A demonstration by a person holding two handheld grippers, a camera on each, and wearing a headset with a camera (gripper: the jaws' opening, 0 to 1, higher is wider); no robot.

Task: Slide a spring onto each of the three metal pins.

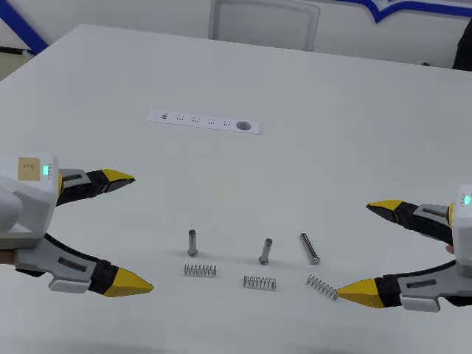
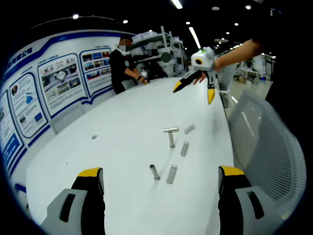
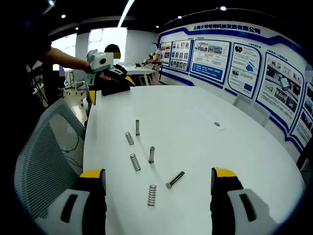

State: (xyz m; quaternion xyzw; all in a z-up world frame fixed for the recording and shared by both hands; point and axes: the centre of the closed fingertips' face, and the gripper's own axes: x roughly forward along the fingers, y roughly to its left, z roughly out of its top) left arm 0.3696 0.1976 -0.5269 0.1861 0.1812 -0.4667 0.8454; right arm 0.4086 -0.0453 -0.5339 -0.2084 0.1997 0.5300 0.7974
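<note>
The white table (image 1: 310,147) carries little besides the work. A socket strip (image 1: 205,122) lies flush in it at 12 o'clock from the parts, well apart from them. A far chair (image 1: 264,22) stands beyond the table's far edge. In the right gripper view a mesh chair (image 3: 49,147) sits just beside the table's near edge, and posters (image 3: 230,54) line the wall. Nothing lies between the grippers and the parts.

There are three pins and three springs in two rows, and no spring is on a pin. The left pin (image 1: 192,242) stands upright, with the left spring (image 1: 200,271) lying at its 6 o'clock, apart from it. The middle pin (image 1: 265,251) also stands, and the middle spring (image 1: 259,282) lies at its 6 o'clock. The right pin (image 1: 309,248) lies flat on its side. The right spring (image 1: 321,286) lies slanted at its 5 o'clock. In the head view its end looks just beside a jaw tip, but the right gripper view shows it clear of both jaws.

The left gripper (image 1: 133,230) hangs at 9 o'clock from the rows and points toward 3 o'clock, its jaws spread wide and empty. The right gripper (image 1: 354,249) faces it from 3 o'clock, also spread wide and gripping nothing. In the left gripper view a bare forearm (image 2: 239,49) reaches out behind it.
</note>
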